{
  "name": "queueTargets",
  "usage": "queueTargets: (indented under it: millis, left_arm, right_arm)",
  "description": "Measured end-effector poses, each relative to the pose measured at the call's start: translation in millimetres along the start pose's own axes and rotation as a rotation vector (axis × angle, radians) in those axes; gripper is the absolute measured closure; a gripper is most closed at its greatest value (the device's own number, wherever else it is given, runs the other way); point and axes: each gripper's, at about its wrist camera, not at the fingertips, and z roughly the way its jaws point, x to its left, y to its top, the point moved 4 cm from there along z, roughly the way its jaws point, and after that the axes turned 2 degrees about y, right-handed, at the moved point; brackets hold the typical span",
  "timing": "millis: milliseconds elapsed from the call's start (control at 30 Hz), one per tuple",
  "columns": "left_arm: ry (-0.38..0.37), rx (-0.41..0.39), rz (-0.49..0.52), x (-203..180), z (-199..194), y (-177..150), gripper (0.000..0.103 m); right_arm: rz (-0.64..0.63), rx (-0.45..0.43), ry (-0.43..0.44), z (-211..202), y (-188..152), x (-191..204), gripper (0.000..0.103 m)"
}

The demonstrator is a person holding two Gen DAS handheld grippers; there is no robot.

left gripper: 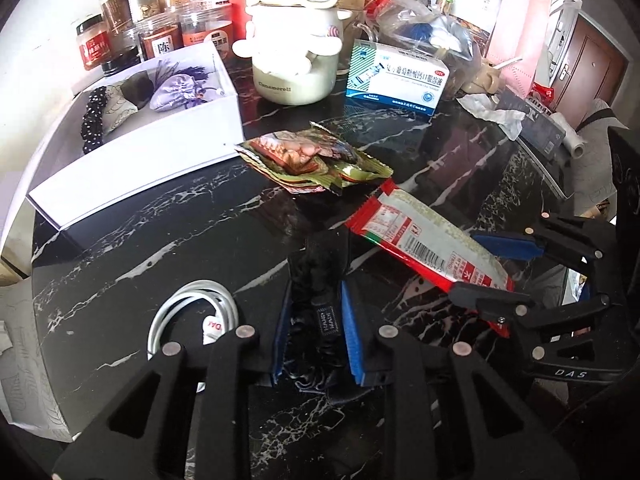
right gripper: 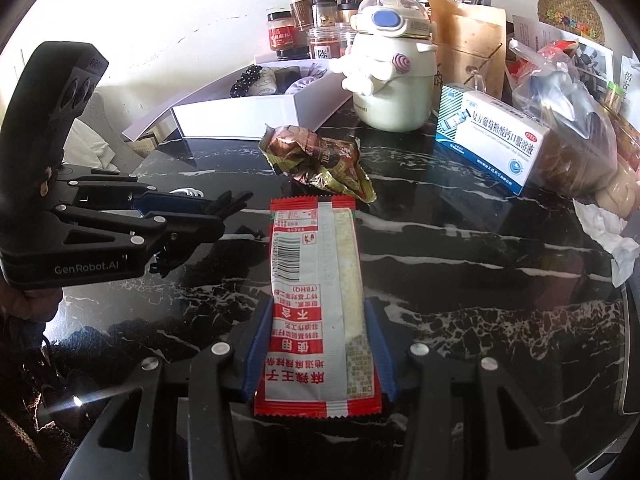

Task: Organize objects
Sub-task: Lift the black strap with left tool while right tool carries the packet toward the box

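Note:
In the left wrist view my left gripper [left gripper: 316, 286] is shut on a dark navy fabric scrunchie [left gripper: 316, 320] with a small sewn label, low over the black marble table [left gripper: 160, 248]. To its right, my right gripper [left gripper: 466, 264] grips one end of a long red-and-white snack packet [left gripper: 416, 228]. In the right wrist view the blue pads of the right gripper [right gripper: 319, 304] press both long sides of that packet [right gripper: 312, 248], which points away from me. The left gripper [right gripper: 234, 210] shows at the left, jaws close together.
A white open box [left gripper: 160, 160] at the back left holds a black scrunchie and a lilac pouch. Crumpled green-brown snack packets [left gripper: 316, 156] lie mid-table. A coiled white cable [left gripper: 192, 312] is near the left gripper. A cream bottle [left gripper: 296, 64], medicine box [left gripper: 396, 76], jars [left gripper: 160, 32] and bags crowd the back.

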Motion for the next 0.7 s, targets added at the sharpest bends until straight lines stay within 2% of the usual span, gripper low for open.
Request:
queueTargets:
  millis: [367,700]
  left_arm:
    - [0.051,-0.004,-0.075,28.7,-22.9,1.1,0.080]
    - [0.100,-0.039,-0.139,60.6,-48.0,-1.7,0.080]
  right_arm:
    - [-0.046,-0.017,0.047,-6.6,17.7,22.8,0.057]
    - [-0.096,-0.038,0.085,-8.3,41.8,52.5,0.057]
